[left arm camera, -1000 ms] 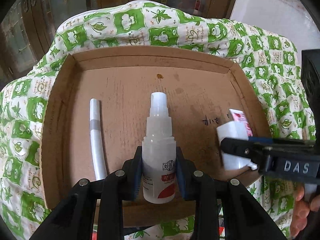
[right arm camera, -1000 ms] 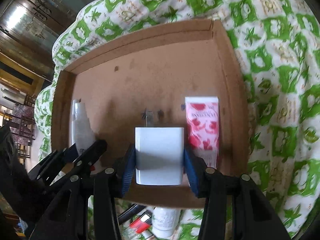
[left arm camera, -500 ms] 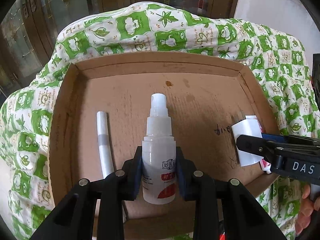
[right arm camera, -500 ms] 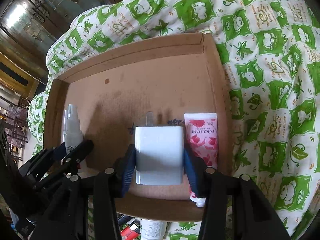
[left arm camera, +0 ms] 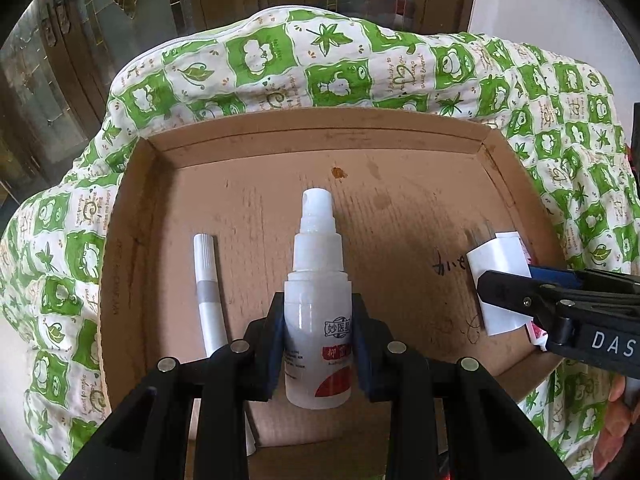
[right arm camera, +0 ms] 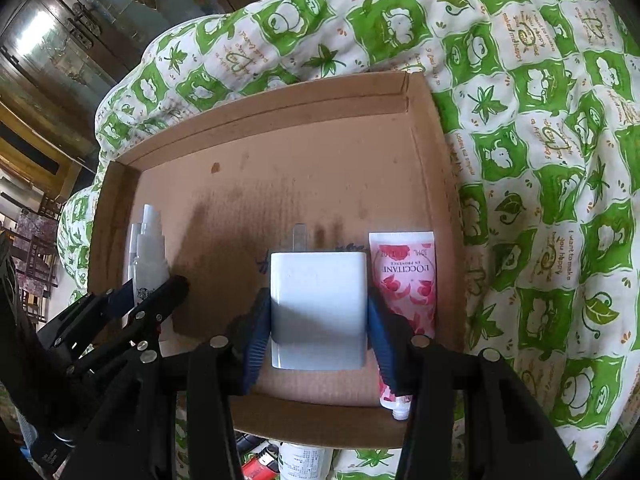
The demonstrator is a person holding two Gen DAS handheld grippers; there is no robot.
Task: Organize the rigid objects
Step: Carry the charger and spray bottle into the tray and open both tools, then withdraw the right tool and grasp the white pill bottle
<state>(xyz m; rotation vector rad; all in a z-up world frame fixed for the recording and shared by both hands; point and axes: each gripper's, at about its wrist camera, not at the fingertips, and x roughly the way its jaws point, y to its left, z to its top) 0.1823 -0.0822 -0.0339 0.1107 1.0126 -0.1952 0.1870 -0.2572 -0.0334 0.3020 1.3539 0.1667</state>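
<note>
My left gripper [left arm camera: 316, 340] is shut on a clear spray bottle [left arm camera: 318, 280] with a red and white label, held over the near part of a cardboard tray [left arm camera: 320, 136]. A white pen [left arm camera: 208, 288] lies in the tray just left of it. My right gripper [right arm camera: 318, 320] is shut on a white plug charger [right arm camera: 318, 308], held over the tray's near right part, with its prongs pointing away. A pink flowered hand cream tube [right arm camera: 404, 292] lies in the tray right beside the charger. The right gripper also shows in the left wrist view [left arm camera: 500, 284].
The tray [right arm camera: 280, 108] rests on a green and white patterned quilt [right arm camera: 540, 160]. Small bottles and a red item [right arm camera: 260, 464] lie below the tray's near edge. Dark wooden cabinets with glass doors [left arm camera: 60, 60] stand behind.
Both grippers have pulled back toward the tray's near edge with their objects still held. The far wall of the tray and more of the quilt have come into view.
</note>
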